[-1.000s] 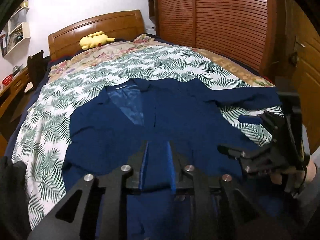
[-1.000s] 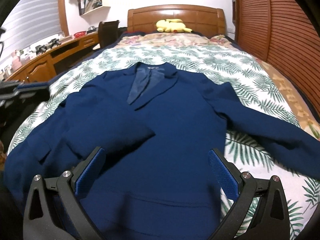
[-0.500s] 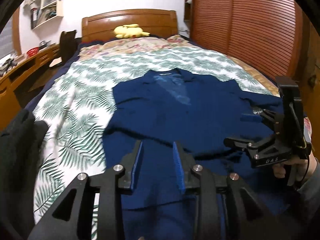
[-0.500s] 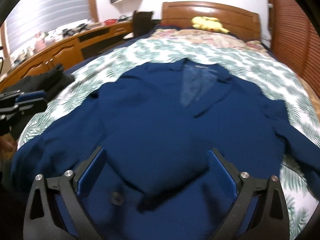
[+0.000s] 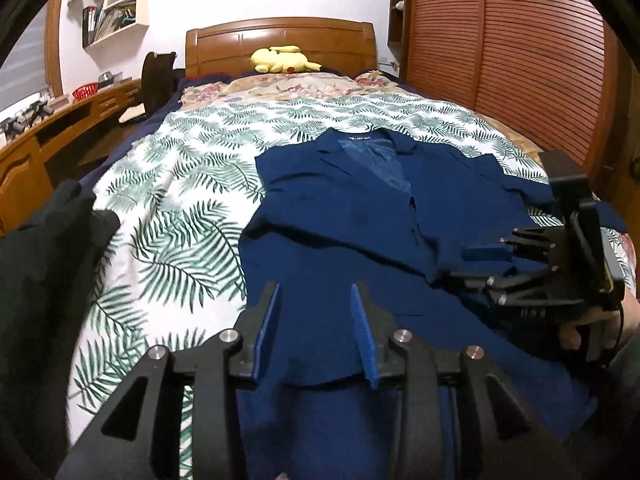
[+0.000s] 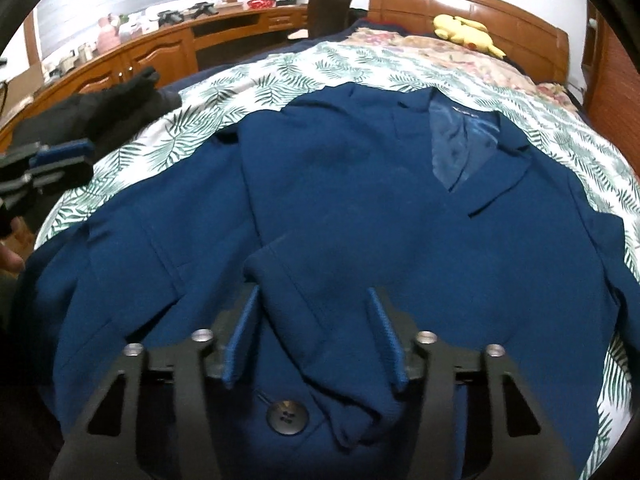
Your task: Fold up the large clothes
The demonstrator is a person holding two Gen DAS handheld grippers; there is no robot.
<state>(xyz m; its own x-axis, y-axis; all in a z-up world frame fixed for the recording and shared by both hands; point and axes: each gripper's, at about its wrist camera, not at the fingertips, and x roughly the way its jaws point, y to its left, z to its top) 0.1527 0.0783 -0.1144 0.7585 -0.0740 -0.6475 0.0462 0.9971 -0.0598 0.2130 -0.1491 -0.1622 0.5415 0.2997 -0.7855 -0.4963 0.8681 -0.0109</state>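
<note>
A dark blue jacket (image 5: 360,216) lies front-up on the leaf-print bedspread (image 5: 180,200), with its collar toward the headboard. One sleeve (image 6: 316,280) is folded across its front, above a grey button (image 6: 286,416). My left gripper (image 5: 314,320) hovers over the jacket's lower left part. Its jaws are opening, and cloth lies under the gap but is not pinched. My right gripper (image 6: 314,320) is closing with the folded sleeve end between its pads, which do not visibly press it. In the left wrist view the right gripper (image 5: 476,266) sits low on the jacket's right side, held by a hand.
A yellow plush toy (image 5: 284,60) rests by the wooden headboard (image 5: 280,36). Dark clothing (image 5: 44,260) is piled at the bed's left edge. A wooden desk (image 6: 160,40) runs along the left wall, and louvred wardrobe doors (image 5: 520,60) stand on the right.
Both grippers have come lower and closer to the jacket. The left jaws have spread wider. The right jaws have narrowed from wide open to either side of the folded sleeve.
</note>
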